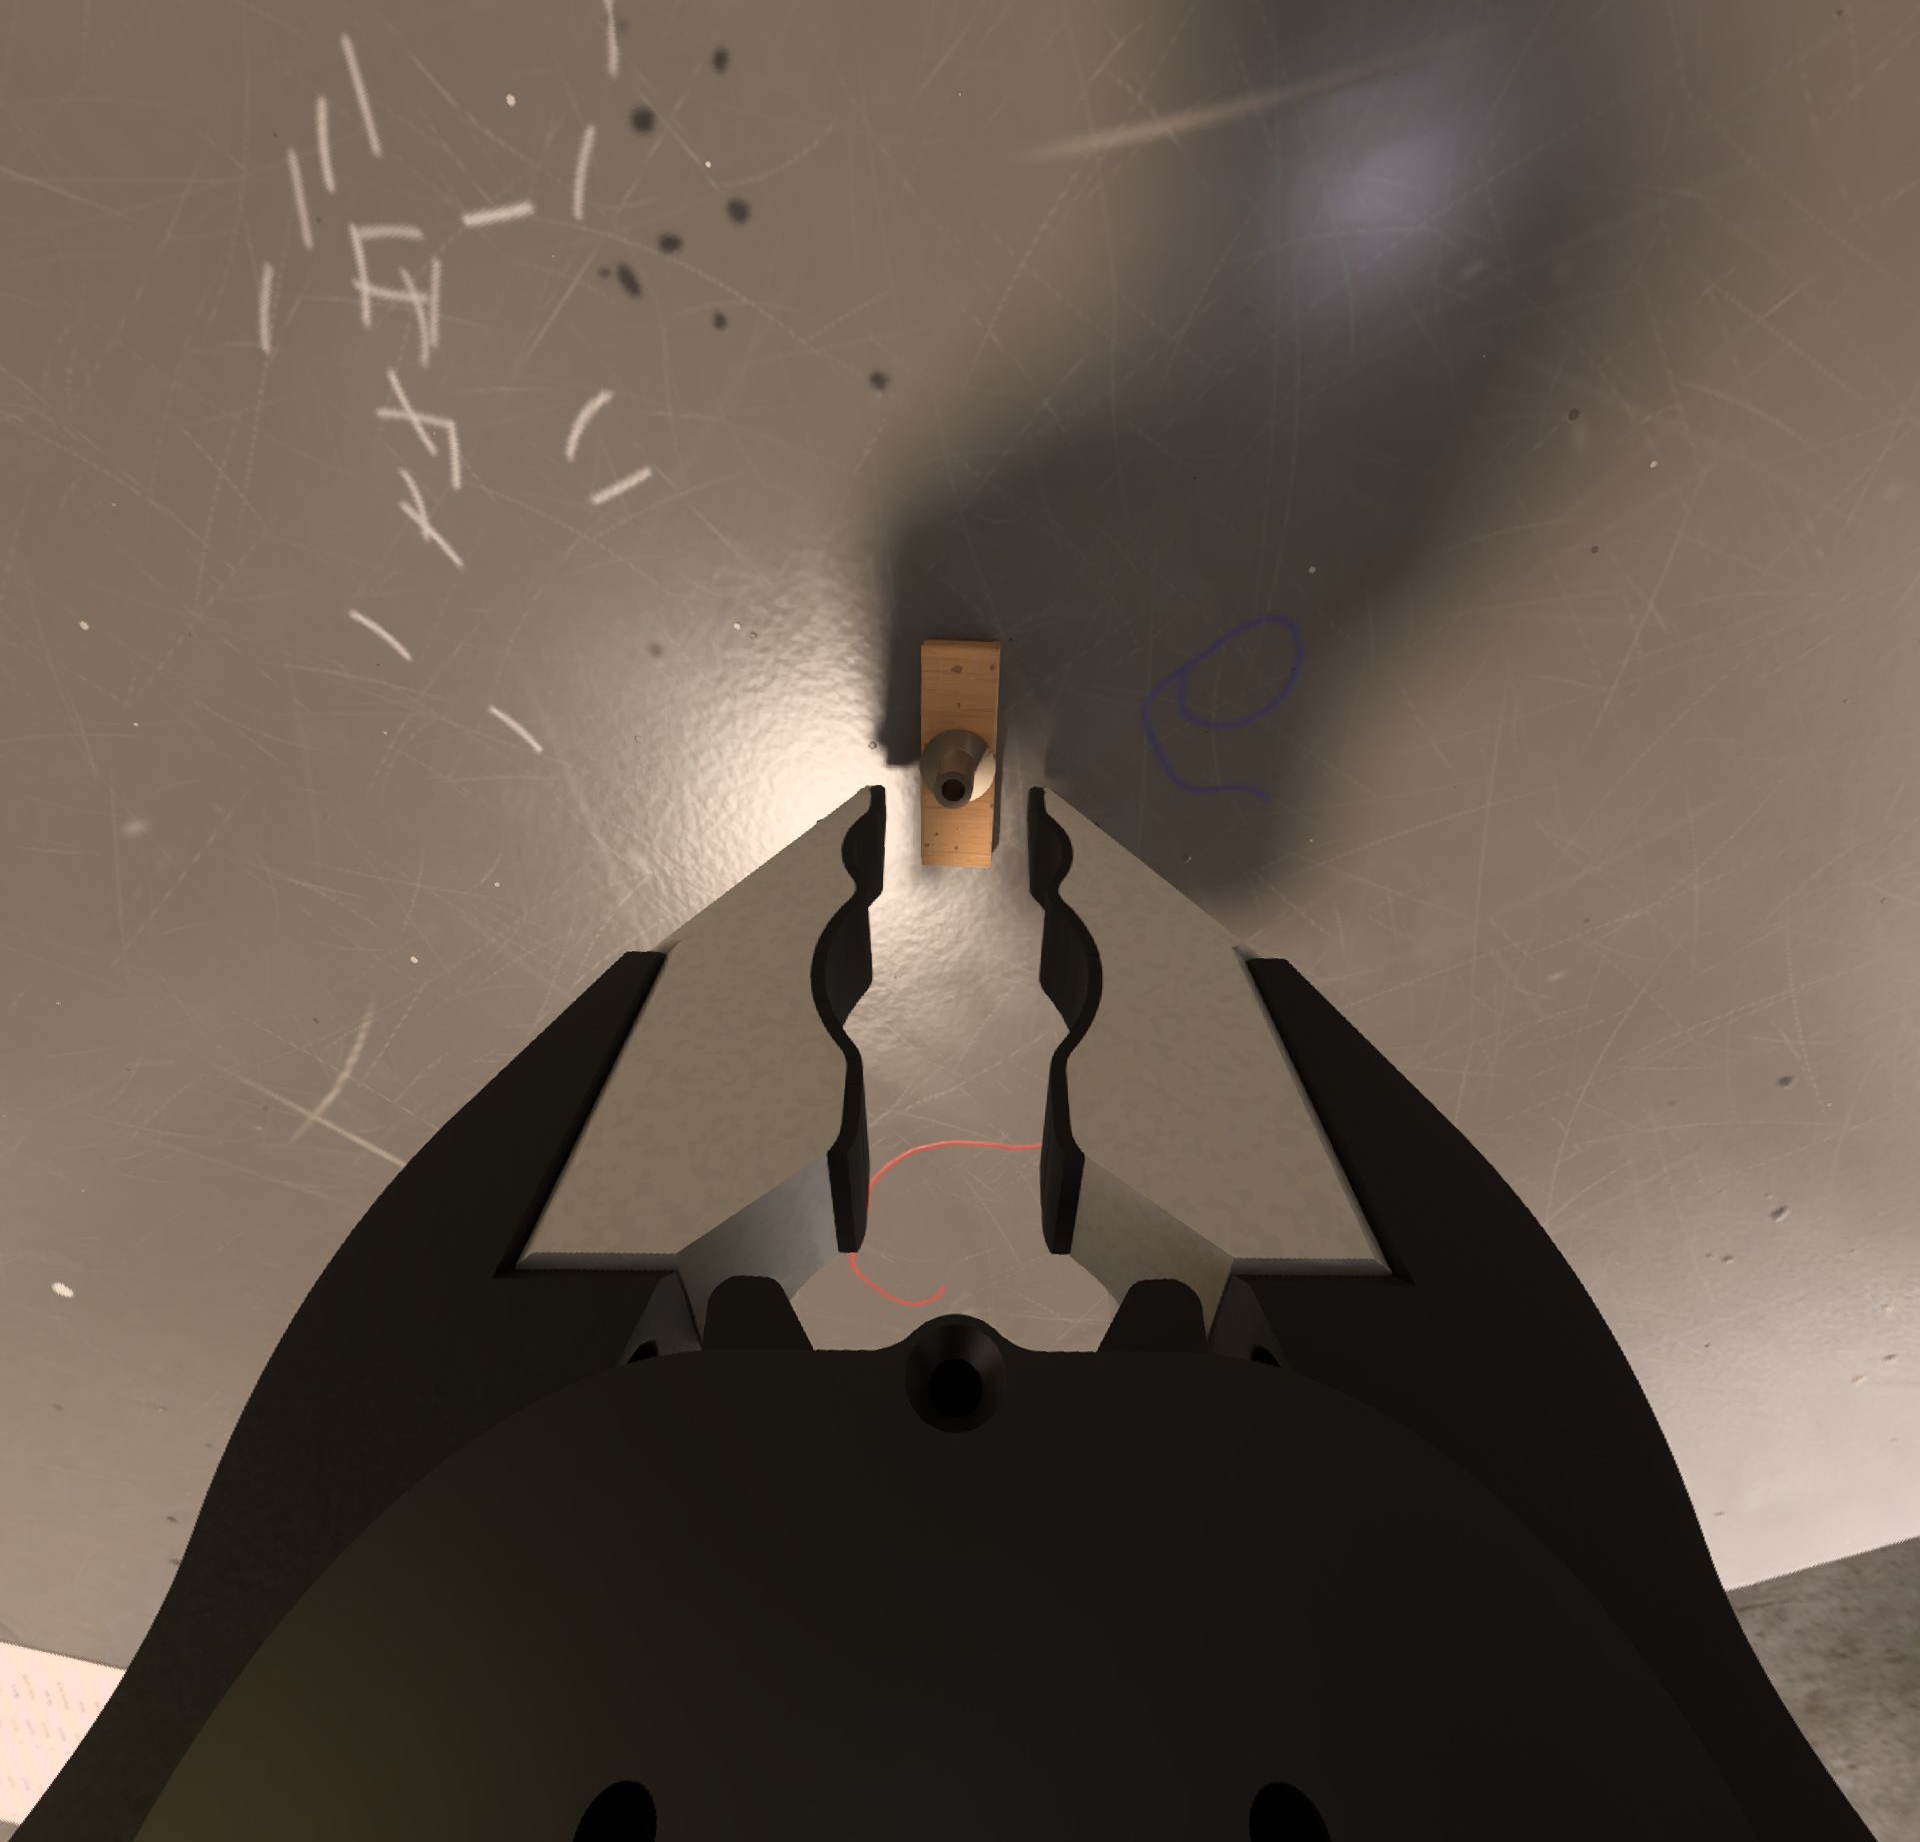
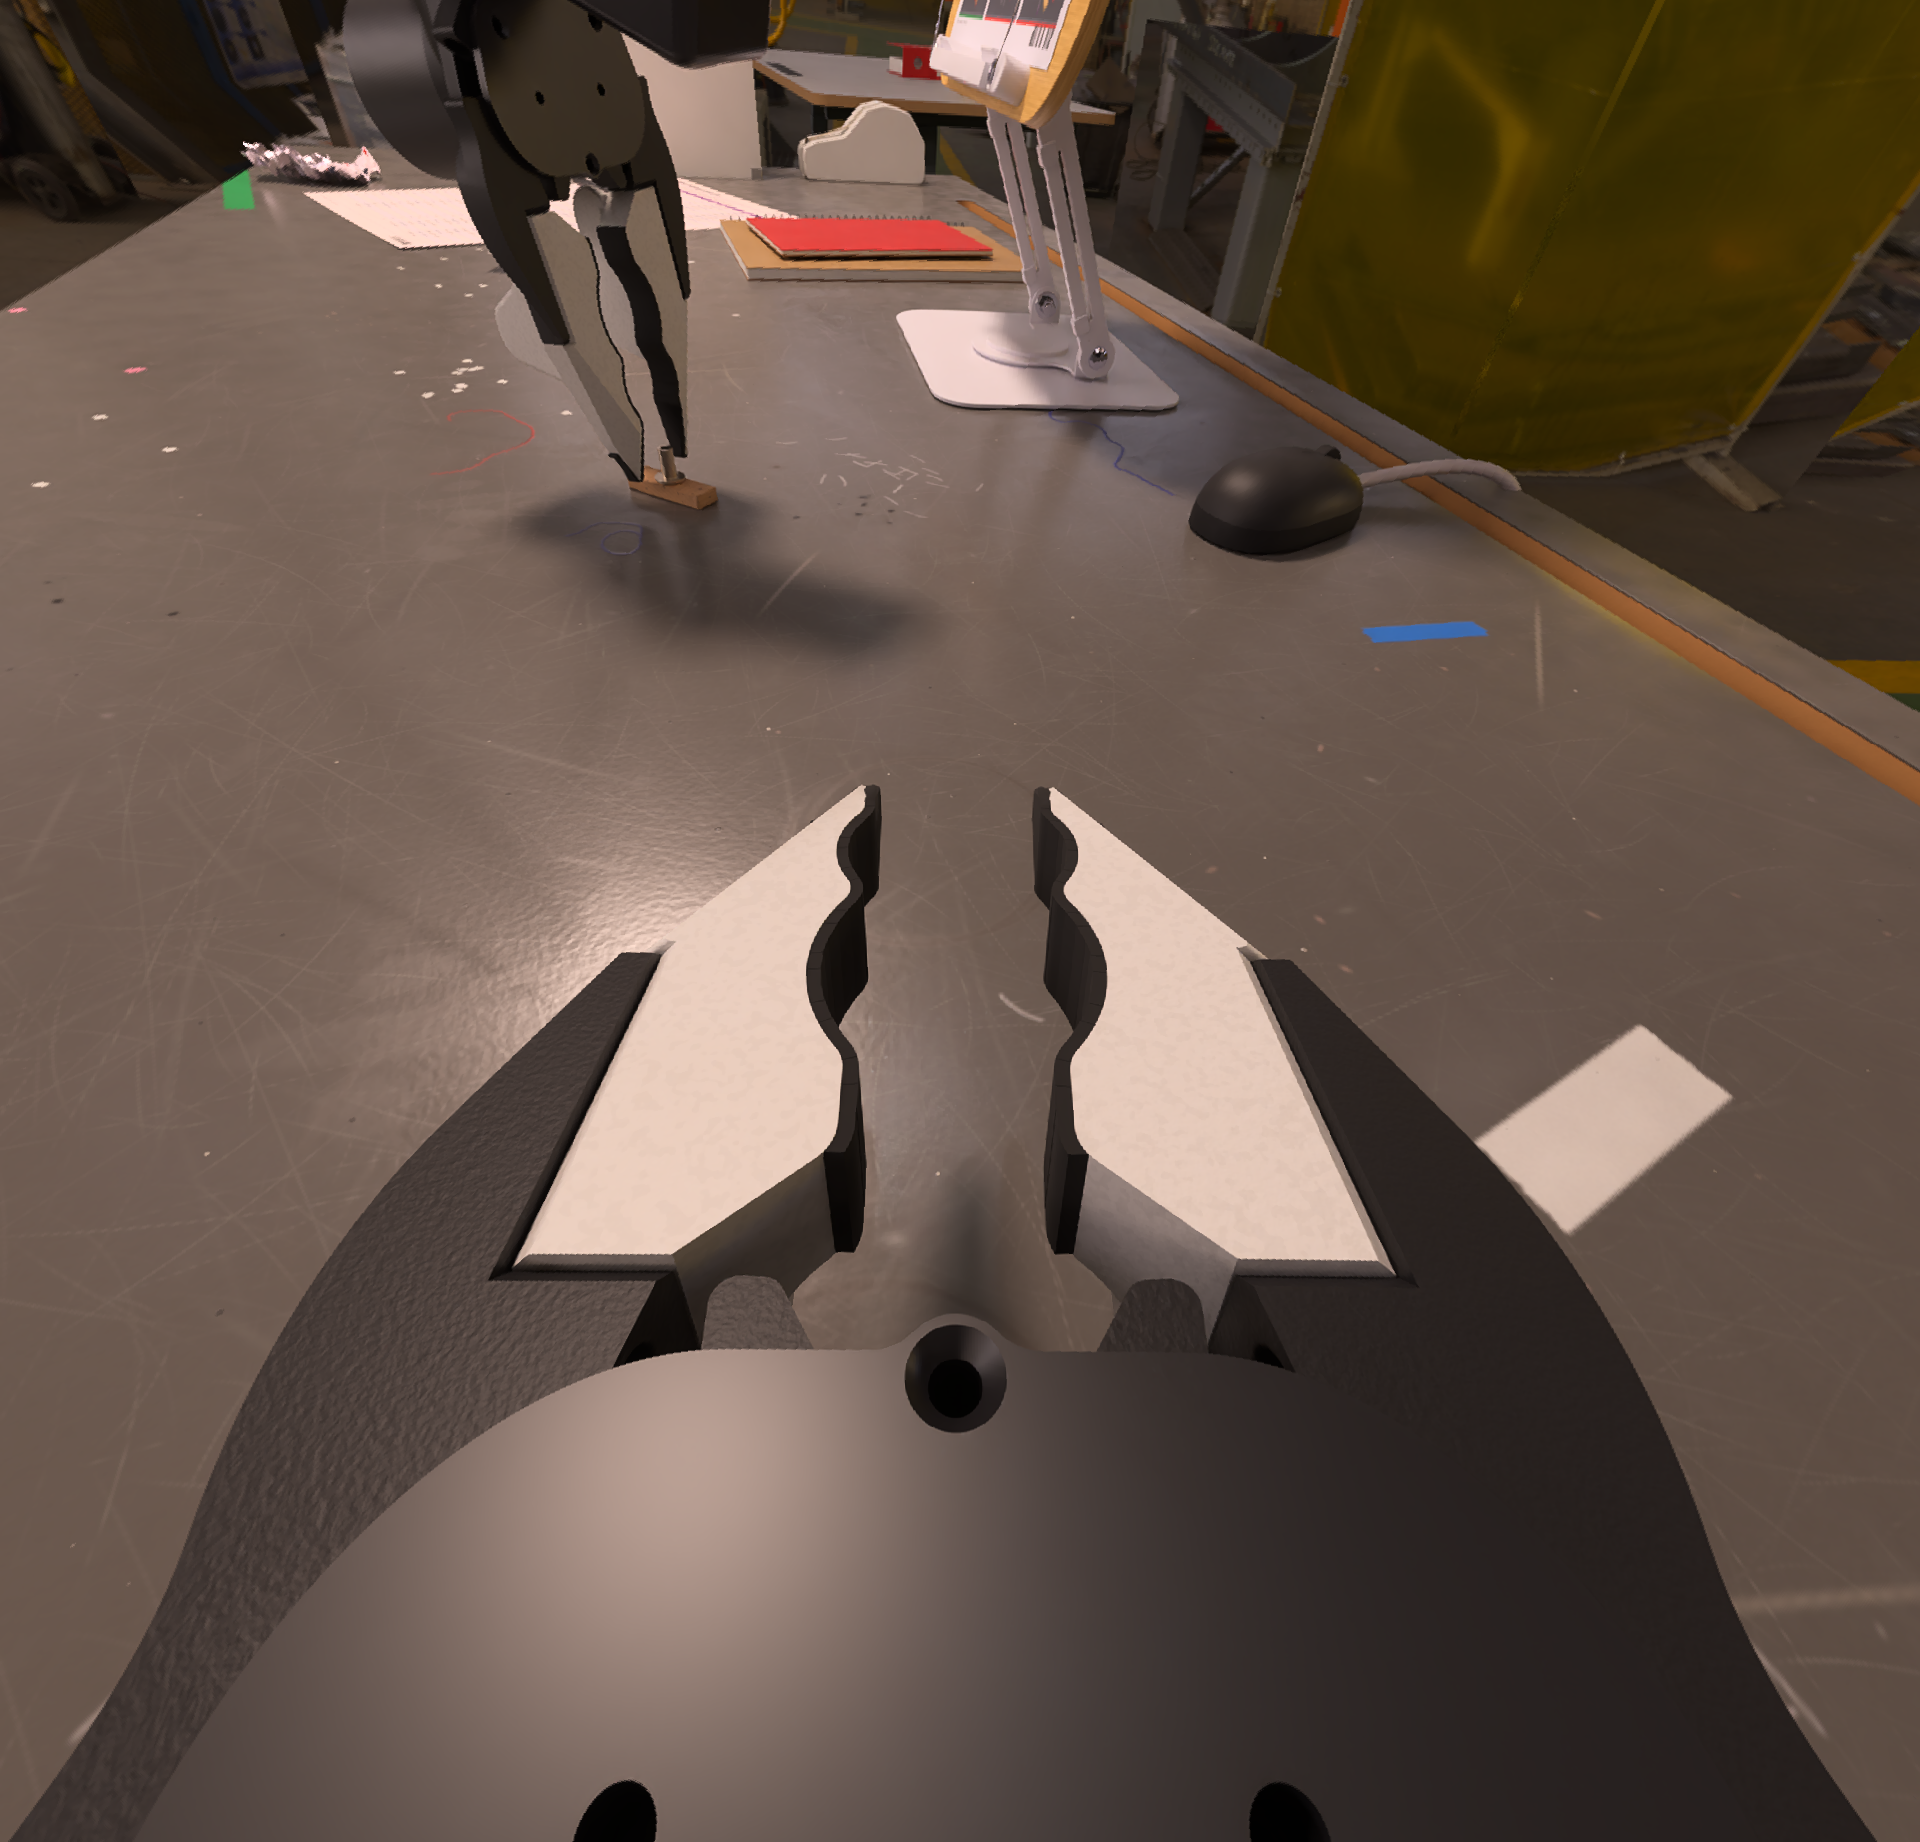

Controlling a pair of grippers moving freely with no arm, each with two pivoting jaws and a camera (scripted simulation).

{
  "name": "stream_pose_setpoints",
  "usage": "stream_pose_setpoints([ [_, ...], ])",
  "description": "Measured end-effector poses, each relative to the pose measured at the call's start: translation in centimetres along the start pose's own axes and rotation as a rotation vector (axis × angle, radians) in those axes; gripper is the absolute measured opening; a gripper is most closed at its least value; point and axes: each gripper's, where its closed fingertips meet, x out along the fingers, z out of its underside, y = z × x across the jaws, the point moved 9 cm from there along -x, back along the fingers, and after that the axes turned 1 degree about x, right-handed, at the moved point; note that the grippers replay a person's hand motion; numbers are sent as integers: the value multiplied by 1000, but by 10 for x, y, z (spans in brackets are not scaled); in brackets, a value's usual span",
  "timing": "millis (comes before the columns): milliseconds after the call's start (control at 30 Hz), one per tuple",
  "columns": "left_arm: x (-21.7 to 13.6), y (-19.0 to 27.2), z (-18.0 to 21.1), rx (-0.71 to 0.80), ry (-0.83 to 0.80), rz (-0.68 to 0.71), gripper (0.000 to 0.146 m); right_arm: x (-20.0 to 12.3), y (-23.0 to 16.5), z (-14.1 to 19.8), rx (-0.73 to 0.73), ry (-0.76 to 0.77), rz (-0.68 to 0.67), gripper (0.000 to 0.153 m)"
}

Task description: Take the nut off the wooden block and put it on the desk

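A small wooden block (image 1: 958, 712) lies flat on the grey desk (image 1: 416, 909). A metal nut (image 1: 954, 769) stands on its near half. My left gripper (image 1: 956, 800) is open and points straight down over the block, fingertips either side of the nut, a little above it. In the right wrist view the left gripper (image 2: 652, 462) hangs over the block (image 2: 681, 492) and the nut (image 2: 670, 466), fingertips just above the wood. My right gripper (image 2: 956, 800) is open and empty, low over the desk (image 2: 364, 753), well short of the block.
A black mouse (image 2: 1276, 501) with a cable lies at the right. A white tablet stand (image 2: 1037, 364) holds a board behind it. A red pad (image 2: 868, 237) and papers (image 2: 416, 213) lie at the back. The desk's orange edge (image 2: 1558, 566) runs along the right.
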Motion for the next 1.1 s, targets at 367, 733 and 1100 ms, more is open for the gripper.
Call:
stream_pose_setpoints([
  [367, 0, 3, 0, 20, -12, -35, 6, 0, 0, 0, -3, 0, 2, 29],
  [733, 0, 7, 0, 28, 8, -46, 6, 0, 0, 0, -5, -1, 2, 29],
  [1100, 0, 4, -1, 27, 12, -42, 6, 0, 0, 0, -2, 0, 0, 29],
])
